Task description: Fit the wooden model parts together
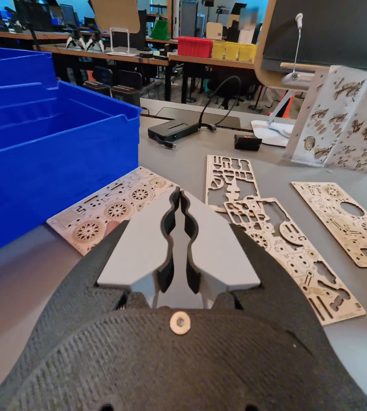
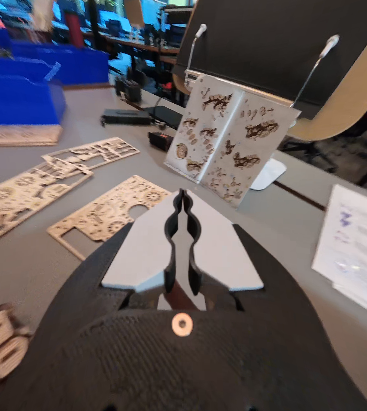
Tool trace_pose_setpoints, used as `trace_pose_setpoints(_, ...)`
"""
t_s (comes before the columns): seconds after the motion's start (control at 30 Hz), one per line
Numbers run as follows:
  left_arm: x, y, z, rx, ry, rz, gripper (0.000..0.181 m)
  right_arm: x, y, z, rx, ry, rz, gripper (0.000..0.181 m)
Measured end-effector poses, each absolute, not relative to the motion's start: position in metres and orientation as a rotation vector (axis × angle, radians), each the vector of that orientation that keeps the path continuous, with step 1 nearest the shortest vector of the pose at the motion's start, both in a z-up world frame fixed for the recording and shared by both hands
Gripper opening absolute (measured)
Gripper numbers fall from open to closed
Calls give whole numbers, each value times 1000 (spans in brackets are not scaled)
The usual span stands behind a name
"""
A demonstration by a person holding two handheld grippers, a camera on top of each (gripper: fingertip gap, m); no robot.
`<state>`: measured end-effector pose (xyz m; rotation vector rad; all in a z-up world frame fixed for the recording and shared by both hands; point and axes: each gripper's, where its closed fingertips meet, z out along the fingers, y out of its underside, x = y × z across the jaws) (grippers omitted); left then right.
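Several flat laser-cut wooden part sheets lie on the grey table. In the left wrist view, a sheet with wheel parts (image 1: 115, 206) lies by the blue bin, an almost emptied frame (image 1: 231, 178) and a partly emptied sheet (image 1: 289, 251) overlap in the middle, and another sheet (image 1: 342, 220) lies at the right. My left gripper (image 1: 179, 191) is shut and empty above the wheel sheet's right edge. My right gripper (image 2: 182, 193) is shut and empty above a sheet with a round hole (image 2: 111, 213). A small assembled wooden piece (image 2: 0, 342) sits blurred at the lower left.
A large blue bin (image 1: 55, 155) stands at the left. An open instruction booklet (image 2: 222, 142) leans on a stand at the back right. A black box with a cable (image 1: 173, 131) and a small black box (image 1: 247, 142) lie behind the sheets. White papers (image 2: 356, 255) lie at the right. My right fingertips sit around 35 centimetres from my left ones. The small assembled wooden piece (image 2: 0, 342) is about 15 centimetres from my right fingertips and 35 centimetres from my left.
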<state>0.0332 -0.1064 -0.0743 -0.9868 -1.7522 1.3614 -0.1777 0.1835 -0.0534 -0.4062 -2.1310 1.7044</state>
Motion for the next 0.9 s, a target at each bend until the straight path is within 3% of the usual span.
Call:
trace_pose_setpoints(0.2,53,-111,-79,-964,-1785,1356,0,-201,181,-55,-313,-1977,1503,0)
trace_pose_setpoints(0.9,46,-104,-90,-951,-1815,1204,0,-195,190,-71,-418,-2085,1587,6)
